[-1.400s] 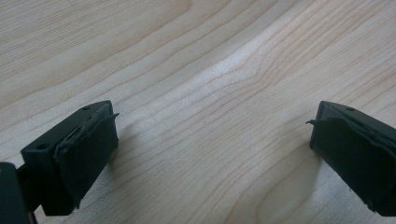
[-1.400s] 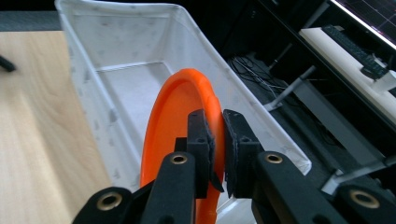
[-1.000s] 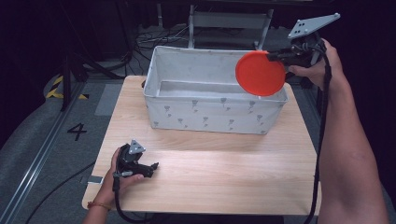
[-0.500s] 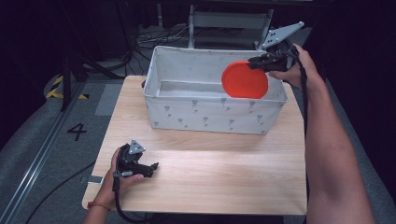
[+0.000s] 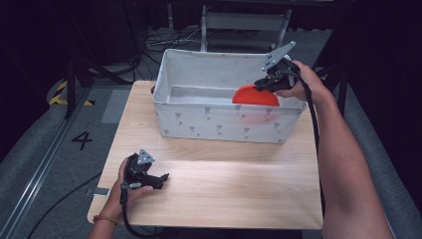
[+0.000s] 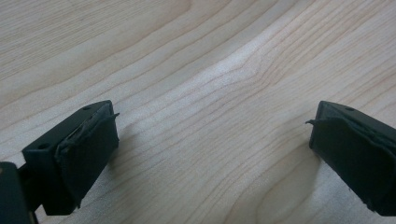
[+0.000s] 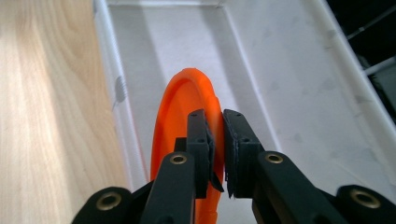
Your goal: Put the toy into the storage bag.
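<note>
Since the earlier frames, the right gripper (image 5: 262,83) had carried the orange plate (image 5: 256,96) from above the bin's far right corner down inside it, while the left gripper (image 5: 158,180) had kept its place near the table's near left corner.

Largest in the scene was the light wooden table (image 5: 224,189), set on a grey floor where a black numeral "4" (image 5: 82,140) was marked to the left. On the table's far half stood the white fabric bin (image 5: 219,122), its walls printed with small grey motifs too small to read as writing. Within the bin, at its right end, the plate stood on edge, its lower part hidden behind the near wall in the high view. In the right gripper view the plate (image 7: 180,126) was just beside the bin's wall, and the right gripper (image 7: 217,140) had its jaws clamped on the plate's rim. In the left gripper view the left gripper (image 6: 210,149) had its jaws wide apart over bare wood, with nothing between them.
</note>
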### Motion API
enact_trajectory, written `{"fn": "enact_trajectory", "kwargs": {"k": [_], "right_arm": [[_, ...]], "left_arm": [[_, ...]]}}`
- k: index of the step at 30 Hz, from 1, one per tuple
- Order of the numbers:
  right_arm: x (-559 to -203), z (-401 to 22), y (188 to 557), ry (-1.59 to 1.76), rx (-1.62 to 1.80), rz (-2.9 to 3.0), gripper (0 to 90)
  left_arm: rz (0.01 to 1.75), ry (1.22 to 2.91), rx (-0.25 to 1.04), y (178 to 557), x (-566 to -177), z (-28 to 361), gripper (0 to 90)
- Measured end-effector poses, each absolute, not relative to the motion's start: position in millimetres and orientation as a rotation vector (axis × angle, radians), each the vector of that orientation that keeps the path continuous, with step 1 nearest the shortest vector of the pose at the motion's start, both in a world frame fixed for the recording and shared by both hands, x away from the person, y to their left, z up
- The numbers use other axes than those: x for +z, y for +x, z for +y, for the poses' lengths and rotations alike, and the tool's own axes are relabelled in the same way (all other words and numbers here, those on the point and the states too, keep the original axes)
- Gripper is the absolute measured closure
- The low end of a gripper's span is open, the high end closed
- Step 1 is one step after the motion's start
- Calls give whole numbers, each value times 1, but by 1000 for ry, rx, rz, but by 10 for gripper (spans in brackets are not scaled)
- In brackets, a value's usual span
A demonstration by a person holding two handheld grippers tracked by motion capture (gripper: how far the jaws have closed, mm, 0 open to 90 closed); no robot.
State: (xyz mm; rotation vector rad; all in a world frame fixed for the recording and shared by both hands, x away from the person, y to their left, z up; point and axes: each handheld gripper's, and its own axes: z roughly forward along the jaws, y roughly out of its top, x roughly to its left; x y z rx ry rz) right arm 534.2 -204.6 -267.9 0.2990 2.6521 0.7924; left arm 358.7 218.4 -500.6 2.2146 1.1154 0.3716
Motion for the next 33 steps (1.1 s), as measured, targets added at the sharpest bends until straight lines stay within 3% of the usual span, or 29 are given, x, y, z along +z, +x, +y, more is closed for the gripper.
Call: {"fn": "enact_trajectory", "kwargs": {"k": [23,33], "right_arm": [[-290,-199,543,301,343,2920,810],[-285,-202,540,329,437,2861,807]], "left_arm": [[1111,2213,385,358,-501,219,25],[1111,2213,385,357,-501,219,26]]}}
